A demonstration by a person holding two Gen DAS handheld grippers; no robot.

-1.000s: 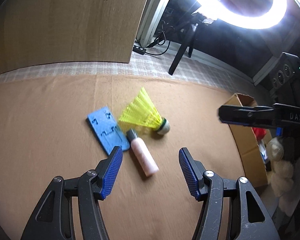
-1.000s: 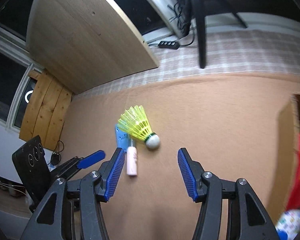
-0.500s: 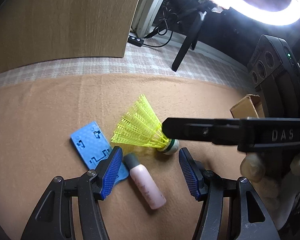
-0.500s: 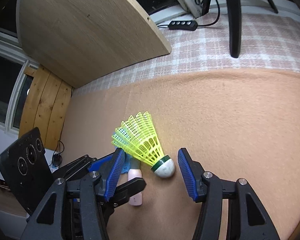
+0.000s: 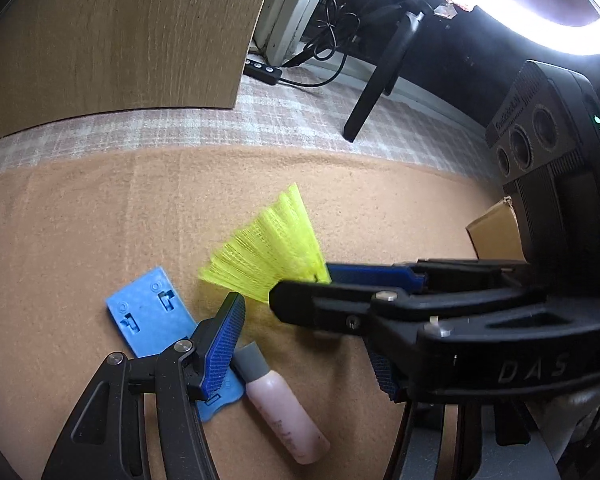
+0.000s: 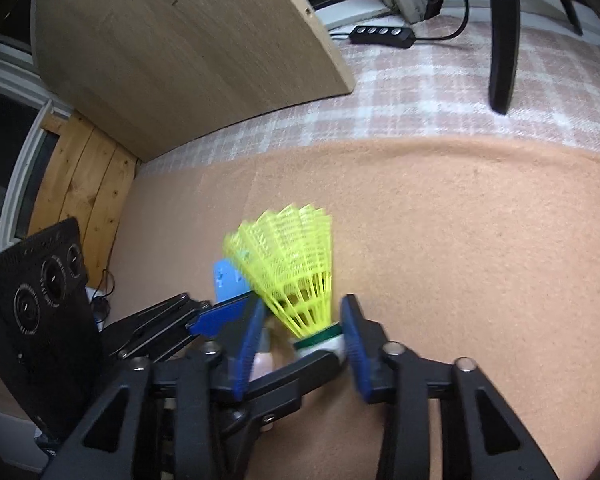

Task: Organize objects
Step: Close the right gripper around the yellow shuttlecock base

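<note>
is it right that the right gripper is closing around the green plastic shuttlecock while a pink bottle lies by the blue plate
Not quite: the plastic shuttlecock is yellow, not green, as the right wrist view shows. The right gripper is closing around its base, and the pink bottle lies beside the blue plate.

A yellow plastic mesh shuttlecock (image 6: 290, 264), a smooth pink bottle (image 5: 286, 412) and a matt blue plastic plate (image 5: 152, 316) are seen on a fuzzy tan felt mat (image 5: 80, 240), backed by a wood-grain board (image 5: 120, 32)

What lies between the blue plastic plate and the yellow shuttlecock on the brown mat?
In the left wrist view, the left gripper's blue finger pad stands between the blue plastic plate and the yellow shuttlecock.
</note>
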